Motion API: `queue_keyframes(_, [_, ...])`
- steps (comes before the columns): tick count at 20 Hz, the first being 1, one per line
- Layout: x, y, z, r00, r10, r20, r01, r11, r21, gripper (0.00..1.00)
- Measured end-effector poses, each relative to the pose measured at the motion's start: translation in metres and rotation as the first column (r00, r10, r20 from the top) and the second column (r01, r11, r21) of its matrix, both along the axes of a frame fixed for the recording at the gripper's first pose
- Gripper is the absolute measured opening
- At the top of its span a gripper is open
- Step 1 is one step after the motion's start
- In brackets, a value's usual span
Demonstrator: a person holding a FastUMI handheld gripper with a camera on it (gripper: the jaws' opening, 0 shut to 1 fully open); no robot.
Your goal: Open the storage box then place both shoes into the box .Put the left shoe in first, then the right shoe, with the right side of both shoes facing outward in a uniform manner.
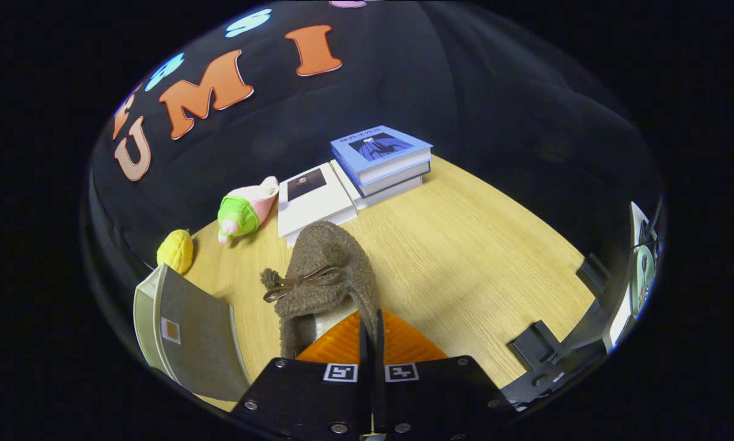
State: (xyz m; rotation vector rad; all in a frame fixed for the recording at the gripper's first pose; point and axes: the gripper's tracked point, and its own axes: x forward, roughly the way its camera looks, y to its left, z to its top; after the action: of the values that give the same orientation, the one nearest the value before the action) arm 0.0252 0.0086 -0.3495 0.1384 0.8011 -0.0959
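Observation:
A brown fuzzy shoe (327, 263) with a thin bow and pom-poms sits just ahead of my fingers, toe pointing away and its pale lining showing at the opening. My gripper (371, 334) is shut on the shoe's collar, which is pinched as a thin strip between the two fingers. The storage box (189, 331), beige with a grey panel, stands close to the left of the fingers and the shoe. I cannot tell whether the shoe rests on the wooden table (477, 245) or hangs above it.
Beyond the shoe lie a white book (312, 199) and a stack of books with a blue cover (382, 159). A pink and green plush toy (244, 211) and a yellow toy (176, 250) lie behind the box. Black brackets (551, 355) stand at the right table edge.

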Motion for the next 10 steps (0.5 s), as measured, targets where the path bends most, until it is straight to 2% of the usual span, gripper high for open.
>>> queue_keyframes(10, [-0.019,0.118,0.069,0.998,0.022,0.060,-0.025,0.999,0.036,0.02])
